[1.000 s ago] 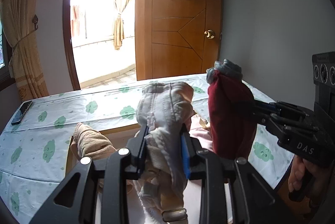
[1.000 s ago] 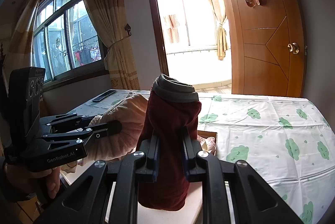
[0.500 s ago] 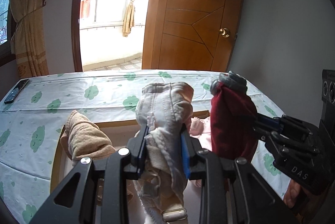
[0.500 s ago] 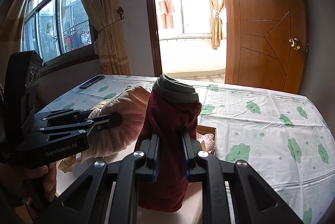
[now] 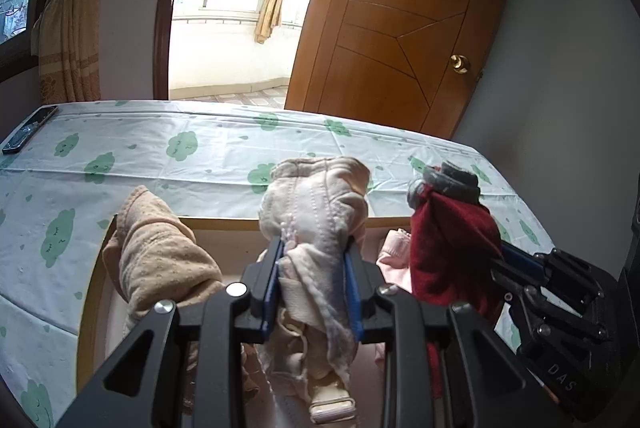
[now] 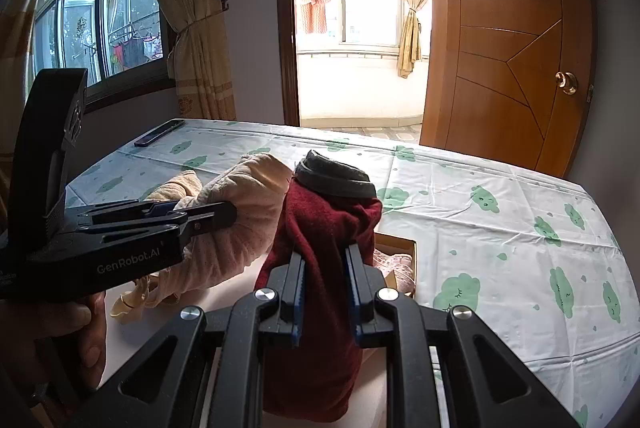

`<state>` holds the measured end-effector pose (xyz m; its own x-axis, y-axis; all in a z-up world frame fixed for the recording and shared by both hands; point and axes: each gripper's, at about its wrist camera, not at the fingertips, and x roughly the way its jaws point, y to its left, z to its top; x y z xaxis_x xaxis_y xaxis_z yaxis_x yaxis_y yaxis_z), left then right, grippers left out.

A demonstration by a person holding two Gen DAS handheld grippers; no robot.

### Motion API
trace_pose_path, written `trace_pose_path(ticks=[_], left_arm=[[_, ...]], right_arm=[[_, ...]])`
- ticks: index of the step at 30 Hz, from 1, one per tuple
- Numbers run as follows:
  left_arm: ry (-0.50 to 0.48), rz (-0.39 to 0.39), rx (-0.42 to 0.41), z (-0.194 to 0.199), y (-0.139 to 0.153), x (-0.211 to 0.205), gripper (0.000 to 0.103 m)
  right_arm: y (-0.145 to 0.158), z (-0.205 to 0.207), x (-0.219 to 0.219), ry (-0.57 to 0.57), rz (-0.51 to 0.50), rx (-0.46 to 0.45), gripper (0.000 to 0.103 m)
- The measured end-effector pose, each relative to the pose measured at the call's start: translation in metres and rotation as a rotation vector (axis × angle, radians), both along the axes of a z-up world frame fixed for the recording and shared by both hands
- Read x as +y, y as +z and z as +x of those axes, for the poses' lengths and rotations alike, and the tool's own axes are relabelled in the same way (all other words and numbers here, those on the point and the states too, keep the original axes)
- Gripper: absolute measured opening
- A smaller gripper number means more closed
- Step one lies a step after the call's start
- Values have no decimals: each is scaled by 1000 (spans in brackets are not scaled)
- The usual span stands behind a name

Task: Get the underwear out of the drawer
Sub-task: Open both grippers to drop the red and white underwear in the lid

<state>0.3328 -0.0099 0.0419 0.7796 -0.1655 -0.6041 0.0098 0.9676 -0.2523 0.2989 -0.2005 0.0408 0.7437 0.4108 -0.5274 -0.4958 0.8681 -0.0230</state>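
Note:
My left gripper (image 5: pixel 314 260) is shut on a pale pink bra (image 5: pixel 316 212), which stands up between the blue pads and trails a strap clasp below. In the right wrist view the same bra (image 6: pixel 244 204) bulges beside the left gripper (image 6: pixel 224 214). My right gripper (image 6: pixel 322 264) is shut on dark red underwear with a grey waistband (image 6: pixel 328 224), also seen as the red underwear (image 5: pixel 448 228) to the right in the left wrist view. Both garments hang over the open wooden drawer (image 5: pixel 224 222). A tan garment (image 5: pixel 156 256) drapes over the drawer's left rim.
The drawer lies on a bed sheet with green cloud prints (image 6: pixel 500 228). Pink lace clothing (image 6: pixel 394 264) stays in the drawer. A dark phone (image 6: pixel 160 132) lies at the far left corner. A person's hand (image 6: pixel 80 328) holds the left gripper. A wooden door (image 6: pixel 508 48) stands behind.
Both grippers, each still clamped on its garment, have sunk a little and shifted across; the view of the left one has rolled, so the bed now appears level and fills more of the frame.

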Motion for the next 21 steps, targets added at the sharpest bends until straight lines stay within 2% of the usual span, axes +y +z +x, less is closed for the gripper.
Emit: trace_pose_path(ticks=[6, 10, 13, 15, 17, 21], left_arm=[[22, -2, 47, 9, -8, 5, 27], [37, -7, 36, 7, -7, 7, 38], [45, -8, 30, 5, -5, 8, 43], [44, -12, 33, 4, -5, 9, 44], [43, -22, 27, 2, -4, 11, 45], [44, -31, 4, -5, -1, 13, 48]], right_arm=[[-7, 5, 4, -23, -29, 11, 20], [-11, 9, -4, -59, -6, 16, 20], [-12, 11, -11, -76, 21, 37, 33], [-10, 8, -12, -78, 29, 26, 49], [-10, 4, -12, -75, 29, 13, 53], [-12, -4, -13, -64, 36, 6, 56]])
